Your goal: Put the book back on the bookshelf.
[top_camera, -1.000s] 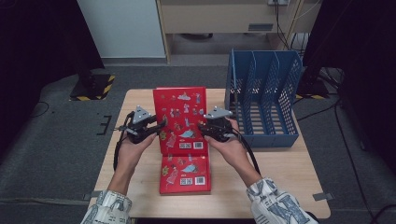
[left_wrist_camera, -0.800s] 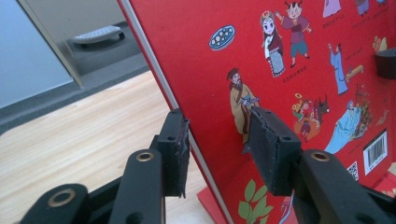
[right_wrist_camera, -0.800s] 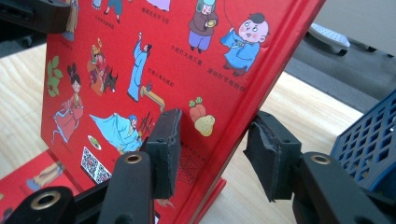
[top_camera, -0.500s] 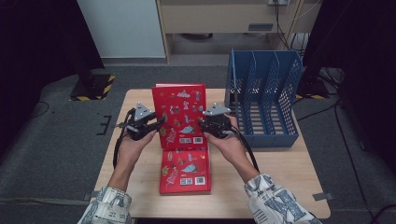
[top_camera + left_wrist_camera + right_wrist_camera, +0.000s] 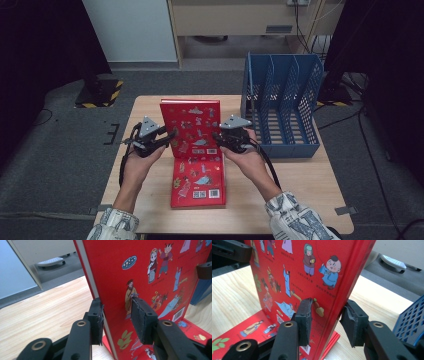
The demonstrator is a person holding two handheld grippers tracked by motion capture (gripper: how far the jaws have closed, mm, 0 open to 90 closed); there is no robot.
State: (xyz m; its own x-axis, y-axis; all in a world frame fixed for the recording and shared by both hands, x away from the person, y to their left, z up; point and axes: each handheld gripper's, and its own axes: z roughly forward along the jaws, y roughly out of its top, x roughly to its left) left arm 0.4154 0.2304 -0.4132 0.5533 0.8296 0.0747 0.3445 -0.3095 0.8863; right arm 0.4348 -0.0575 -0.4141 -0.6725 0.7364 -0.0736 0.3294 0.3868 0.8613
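A red picture book (image 5: 192,120) stands upright near the middle of the table, its cover toward me. My left gripper (image 5: 170,136) is shut on its left edge. The left gripper view shows the pads (image 5: 141,320) clamped on the red book (image 5: 155,270). My right gripper (image 5: 217,136) holds the right edge. Its jaws have just been closing, and its pads (image 5: 303,320) now press on the book (image 5: 294,270) between them. A second red book (image 5: 197,185) lies flat in front of the upright one.
A blue mesh file rack (image 5: 282,100) with several slots stands at the table's right rear, close to my right hand. The wooden table (image 5: 300,185) has bare room at left and front right. Beyond the table lies grey floor.
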